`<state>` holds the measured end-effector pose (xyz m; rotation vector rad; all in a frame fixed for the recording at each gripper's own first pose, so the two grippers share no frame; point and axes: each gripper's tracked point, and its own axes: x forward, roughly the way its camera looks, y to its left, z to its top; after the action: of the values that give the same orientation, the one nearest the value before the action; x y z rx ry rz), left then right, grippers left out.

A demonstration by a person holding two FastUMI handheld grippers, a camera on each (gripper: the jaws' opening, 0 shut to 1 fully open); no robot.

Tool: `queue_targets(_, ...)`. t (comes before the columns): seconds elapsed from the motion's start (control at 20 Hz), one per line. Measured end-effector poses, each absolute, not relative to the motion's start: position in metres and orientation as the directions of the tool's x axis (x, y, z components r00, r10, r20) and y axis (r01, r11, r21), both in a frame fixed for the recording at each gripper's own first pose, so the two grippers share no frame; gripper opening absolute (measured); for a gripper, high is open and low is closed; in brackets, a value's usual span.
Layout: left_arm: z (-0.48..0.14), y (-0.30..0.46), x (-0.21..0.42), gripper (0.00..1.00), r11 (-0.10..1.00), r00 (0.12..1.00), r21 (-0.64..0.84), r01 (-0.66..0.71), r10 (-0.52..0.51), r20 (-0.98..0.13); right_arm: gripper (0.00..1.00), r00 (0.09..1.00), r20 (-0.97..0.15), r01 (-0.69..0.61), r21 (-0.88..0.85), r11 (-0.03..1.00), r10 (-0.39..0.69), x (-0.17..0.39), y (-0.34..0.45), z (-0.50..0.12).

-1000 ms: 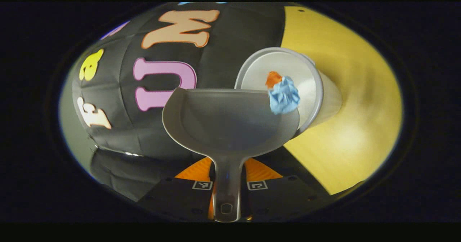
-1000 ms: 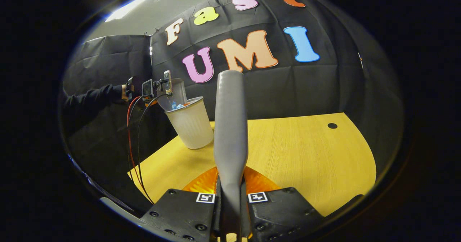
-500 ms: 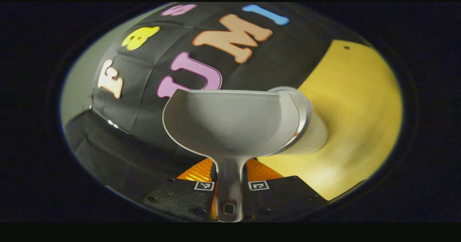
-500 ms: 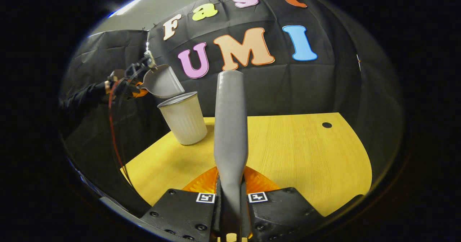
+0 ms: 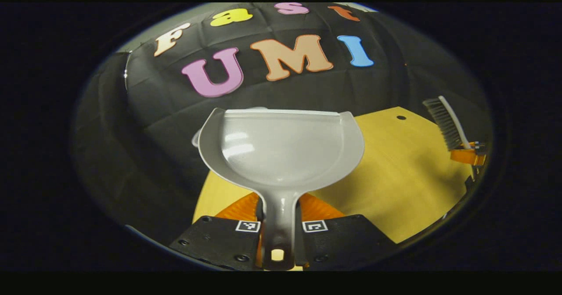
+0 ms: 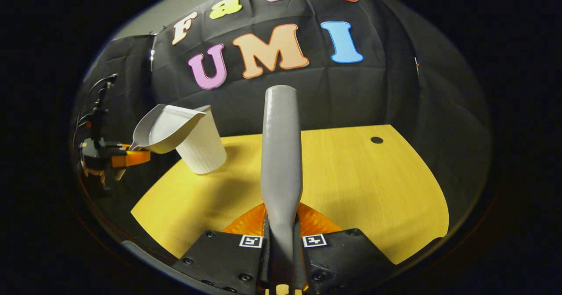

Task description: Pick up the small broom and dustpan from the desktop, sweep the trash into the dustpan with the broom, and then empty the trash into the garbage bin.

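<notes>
Now, largest first. Yellow wood-grain tabletop (image 6: 351,185) with a small dark hole (image 6: 376,140) near far right edge, black cloth wall behind.

White ribbed plastic garbage bin (image 6: 202,150), upright on far left part of tabletop; inside not visible from right gripper view.

Grey plastic dustpan (image 5: 281,145), pan looks empty in left gripper view, glossy highlights on inner surface. In right gripper view dustpan (image 6: 164,126) held off the tabletop, lip just beside or touching bin rim; contact cannot be told. Only a sliver of bin rim (image 5: 257,108) visible past dustpan's far edge in left gripper view.

Small grey broom (image 6: 281,154), handle up the middle of right gripper view. In left gripper view broom (image 5: 445,121) at far right, bristles facing left, raised over tabletop edge.

Left claw (image 5: 281,227) clamped narrow on dustpan handle, both fingers against it; also seen at far left (image 6: 131,156) of right gripper view.

Right claw (image 6: 281,242) clamped narrow on broom handle; orange part (image 5: 467,154) seen under broom.
</notes>
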<state>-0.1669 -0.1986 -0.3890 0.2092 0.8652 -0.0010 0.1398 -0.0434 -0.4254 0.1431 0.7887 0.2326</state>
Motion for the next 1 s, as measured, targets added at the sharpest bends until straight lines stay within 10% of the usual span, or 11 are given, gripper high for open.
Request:
queue_targets(0.45, -0.498, -0.255, -0.241, 0.21, 0.999, 0.391, 0.000, 0.039, -0.016, -0.920, 0.18, 0.391, -0.912, -0.098, 0.093, 0.991, 0.124, 0.105, -0.049, -0.513)
queue_targets(1.0, -0.500, -0.255, -0.245, 0.22, 1.000, 0.255, -0.020, -0.014, -0.016, -0.967, 0.18, 0.203, -0.978, -0.109, 0.030, 0.994, 0.052, 0.119, -0.049, -0.461)
